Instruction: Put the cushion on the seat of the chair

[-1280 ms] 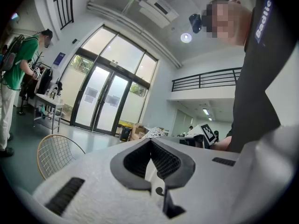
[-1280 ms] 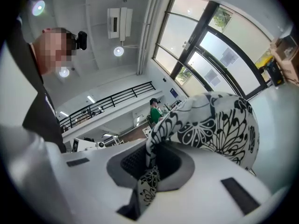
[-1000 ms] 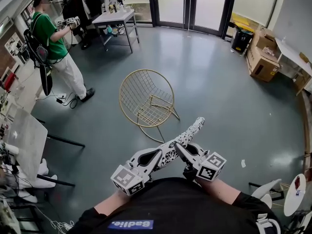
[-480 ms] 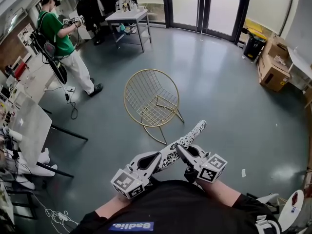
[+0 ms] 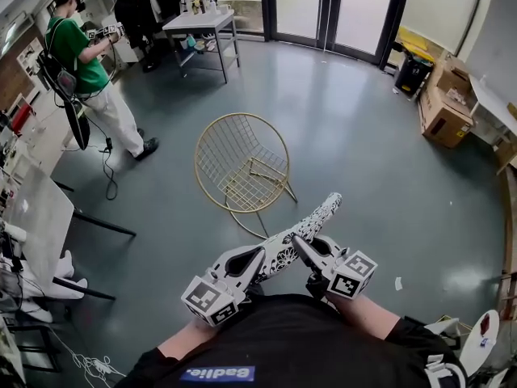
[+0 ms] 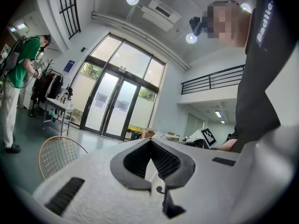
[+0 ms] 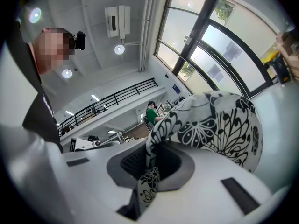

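Close in front of the black shirt (image 5: 283, 338), the left gripper (image 5: 260, 257) and right gripper (image 5: 300, 247) are both clenched on the cushion (image 5: 313, 221), each pinching a thin fold of its near edge between shut jaws. The black-and-white flowered cushion juts from them toward the far right, held in the air over the grey floor (image 5: 363, 160). The gold wire chair (image 5: 242, 164) stands just beyond, to the far left, not touching it. Far left, a bystander (image 5: 81, 71) in green stands near a table (image 5: 198, 24). Glass doors (image 5: 323, 6) close the far side, and boxes (image 5: 443, 107) sit far right.
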